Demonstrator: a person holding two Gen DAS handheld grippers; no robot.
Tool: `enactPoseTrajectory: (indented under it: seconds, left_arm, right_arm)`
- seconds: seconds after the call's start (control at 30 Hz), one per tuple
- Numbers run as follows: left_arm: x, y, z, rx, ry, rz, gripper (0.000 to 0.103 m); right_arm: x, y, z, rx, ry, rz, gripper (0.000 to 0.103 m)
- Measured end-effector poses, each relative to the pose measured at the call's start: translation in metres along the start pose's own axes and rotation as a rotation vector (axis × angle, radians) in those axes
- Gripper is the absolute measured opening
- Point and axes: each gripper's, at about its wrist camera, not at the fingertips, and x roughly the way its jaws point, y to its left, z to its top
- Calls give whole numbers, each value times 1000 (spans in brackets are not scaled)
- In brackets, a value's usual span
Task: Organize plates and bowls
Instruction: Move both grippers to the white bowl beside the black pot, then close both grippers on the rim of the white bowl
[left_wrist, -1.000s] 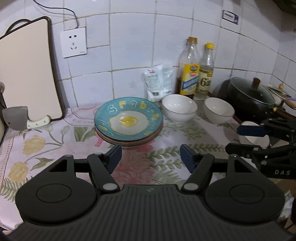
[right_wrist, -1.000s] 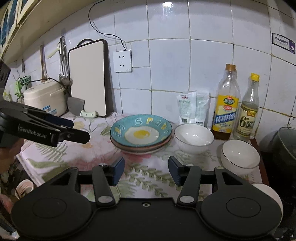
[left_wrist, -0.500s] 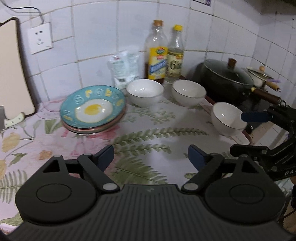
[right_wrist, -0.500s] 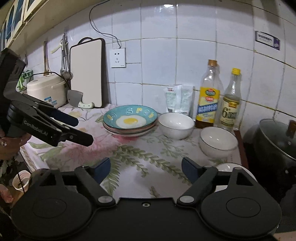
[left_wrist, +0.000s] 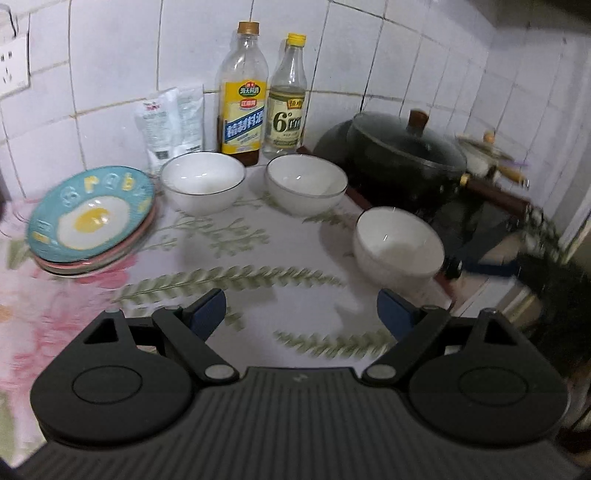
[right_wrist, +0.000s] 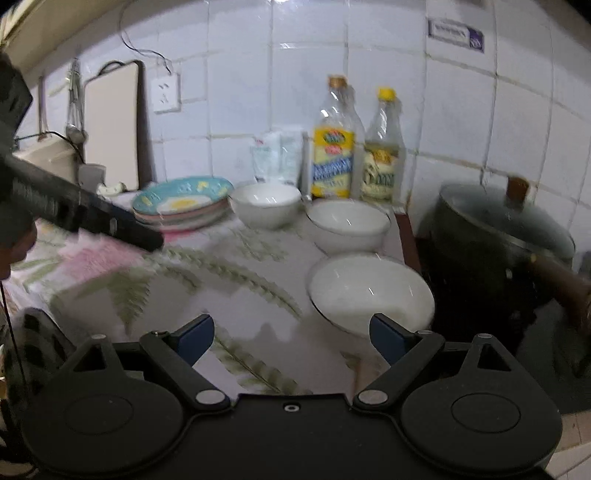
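Note:
A stack of plates, the top one teal with a fried-egg picture (left_wrist: 90, 218) (right_wrist: 183, 202), sits at the back left of the counter. Three white bowls stand to its right: one by the plates (left_wrist: 203, 182) (right_wrist: 265, 201), one in the middle (left_wrist: 306, 183) (right_wrist: 347, 225), one nearest the stove (left_wrist: 399, 245) (right_wrist: 369, 291). My left gripper (left_wrist: 300, 314) is open and empty above the floral cloth. My right gripper (right_wrist: 291, 336) is open and empty, its right finger just in front of the nearest bowl. The left gripper also shows in the right wrist view (right_wrist: 133, 230).
Two bottles (left_wrist: 243, 96) (left_wrist: 287, 99) and a white packet (left_wrist: 170, 123) stand against the tiled wall. A black lidded pot (left_wrist: 402, 155) (right_wrist: 506, 236) sits on the stove at the right. A cutting board (right_wrist: 112, 122) leans at the back left.
Both grippers have swung right and moved closer to the bowls. The nearest bowl now looms large before the right gripper. Both stay open.

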Motion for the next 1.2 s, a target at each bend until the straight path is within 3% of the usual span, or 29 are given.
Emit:
enactPoseTrajectory:
  seconds: [0.17,0.4,0.6,0.67,0.77,0.9,1.0,1.2]
  left_arm:
    - [34,-6,9,-45,5,-45,88]
    - [85,-22,16,-52,-28,-15,83]
    - [119,-32,20,-46,-18,-3,70]
    - [128,-34,20,-44,5,-9,59]
    - [141,-36,20,-38,50,-52,48]
    - [147,-38,21,-36,54,-82,36]
    - [150,-37,23,-52,76,-131,21]
    - [147,-35,22,-51,69,-122,20]
  right_arm:
    - [14,-16,-20,8,29,-37,93]
    - [52,-44,-29,67,37,-59,93]
    - [74,-57,-33,41,9,-60,93]
    - [79,-59,-33,21,8,-39,94]
    - [84,-62,-30,16,5,-12,94]
    - [88,-64,-28,18,-2,3,94]
    - [89,-61,-26,8,-13,8,94]
    - [92,-59,-24,58,-12,28,93]
